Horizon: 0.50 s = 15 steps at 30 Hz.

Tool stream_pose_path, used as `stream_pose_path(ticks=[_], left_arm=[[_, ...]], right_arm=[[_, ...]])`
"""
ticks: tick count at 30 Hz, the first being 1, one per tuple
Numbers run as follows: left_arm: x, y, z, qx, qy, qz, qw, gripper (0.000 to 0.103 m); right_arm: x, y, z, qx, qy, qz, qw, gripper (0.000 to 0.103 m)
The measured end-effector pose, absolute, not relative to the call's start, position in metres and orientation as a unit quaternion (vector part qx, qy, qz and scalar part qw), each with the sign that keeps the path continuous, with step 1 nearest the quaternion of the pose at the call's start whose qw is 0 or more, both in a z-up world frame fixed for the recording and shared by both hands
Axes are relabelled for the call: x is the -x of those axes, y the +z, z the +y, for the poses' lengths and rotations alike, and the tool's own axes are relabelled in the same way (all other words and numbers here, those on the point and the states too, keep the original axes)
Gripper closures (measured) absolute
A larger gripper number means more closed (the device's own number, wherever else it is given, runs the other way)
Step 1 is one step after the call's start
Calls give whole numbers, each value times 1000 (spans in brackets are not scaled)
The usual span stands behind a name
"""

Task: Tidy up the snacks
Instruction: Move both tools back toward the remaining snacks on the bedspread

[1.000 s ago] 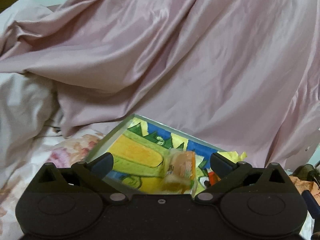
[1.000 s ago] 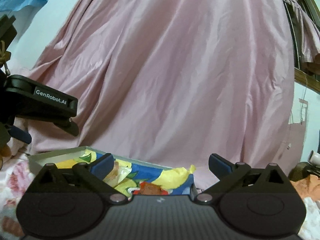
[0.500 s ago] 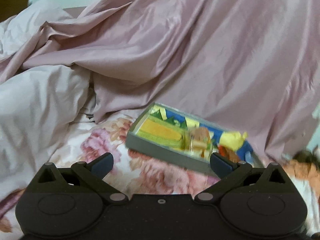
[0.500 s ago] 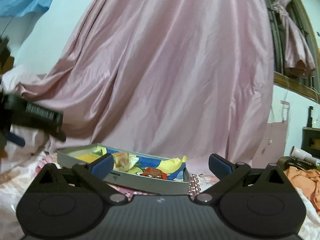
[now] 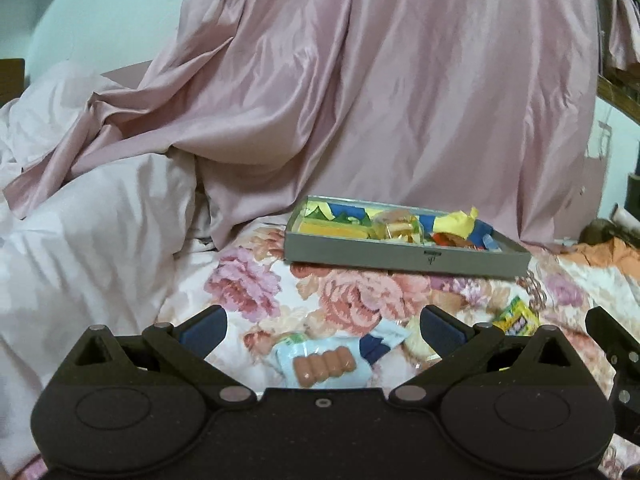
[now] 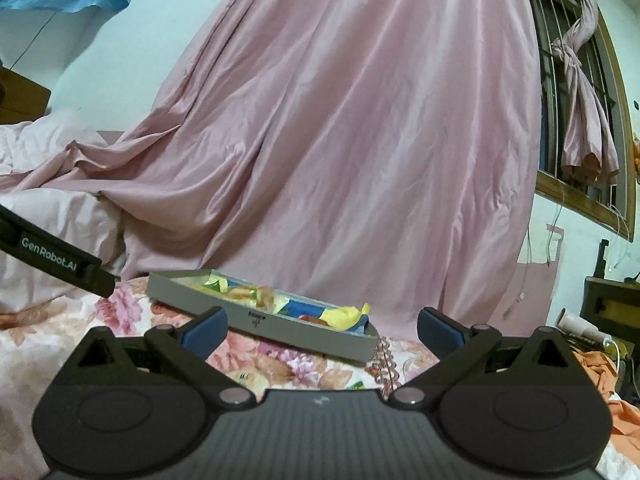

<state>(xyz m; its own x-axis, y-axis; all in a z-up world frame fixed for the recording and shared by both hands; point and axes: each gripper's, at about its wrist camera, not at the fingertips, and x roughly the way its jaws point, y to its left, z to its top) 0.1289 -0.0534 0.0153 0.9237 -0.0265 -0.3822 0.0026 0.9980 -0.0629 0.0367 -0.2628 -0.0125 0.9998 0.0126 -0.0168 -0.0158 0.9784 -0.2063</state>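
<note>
Left gripper (image 5: 322, 330): spread, empty, hovering over your sausage packet (image 5: 324, 362) on the floral bedspread (image 5: 248, 288); right gripper (image 6: 322, 328): spread, empty; grey tray (image 5: 400, 258) beyond, part-filled; step, by your judgement: next pick—lower, close on packet, carry to tray.

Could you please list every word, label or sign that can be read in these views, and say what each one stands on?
"GenRobot.AI": white letters on the side of the left gripper, seen from the right wrist view.
Small dark mark on the grey box front wall: too small to read.
Print on the sausage packet: blurred, unreadable.
Print on the yellow-green wrapper: blurred, unreadable.
</note>
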Motion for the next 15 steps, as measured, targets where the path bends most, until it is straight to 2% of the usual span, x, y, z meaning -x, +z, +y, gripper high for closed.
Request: stream_pose_path(ticks=[10, 15], left_arm=[[-95, -8, -21, 25, -22, 226, 974, 1], [-93, -23, -6, 23, -11, 248, 968, 1]], right_arm=[[-14, -26, -251, 78, 7, 88, 993, 0], [-13, -36, -238, 105, 18, 116, 987, 0]])
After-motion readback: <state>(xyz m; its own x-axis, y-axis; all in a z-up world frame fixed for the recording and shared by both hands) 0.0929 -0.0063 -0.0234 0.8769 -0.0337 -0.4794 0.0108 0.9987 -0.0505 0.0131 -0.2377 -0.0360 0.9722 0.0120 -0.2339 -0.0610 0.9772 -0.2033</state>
